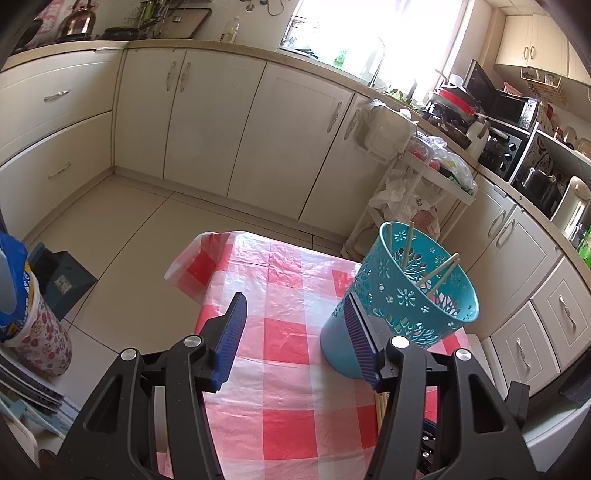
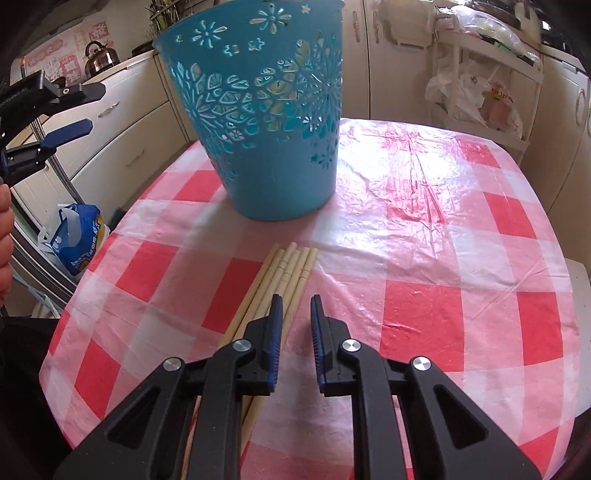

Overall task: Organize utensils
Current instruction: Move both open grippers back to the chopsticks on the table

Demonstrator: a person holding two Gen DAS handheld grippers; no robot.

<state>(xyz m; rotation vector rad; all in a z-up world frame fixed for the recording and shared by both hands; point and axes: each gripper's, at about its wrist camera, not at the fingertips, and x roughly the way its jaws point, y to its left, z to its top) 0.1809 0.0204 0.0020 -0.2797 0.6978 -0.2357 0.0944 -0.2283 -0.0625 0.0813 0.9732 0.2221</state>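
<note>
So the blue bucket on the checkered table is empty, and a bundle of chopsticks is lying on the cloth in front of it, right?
Not quite: the blue bucket is not empty. The left wrist view shows a few chopsticks already standing inside it. The rest holds: the bundle of chopsticks lies on the checkered table in front of it.

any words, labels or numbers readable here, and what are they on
None can be read for certain.
Blue bag on the floor: print too blurred.
Pink wall stickers by the kettle: characters too blurred.
White plastic bag on the rack: dark marks, too small.
Bottle on the counter: label unreadable.
</note>
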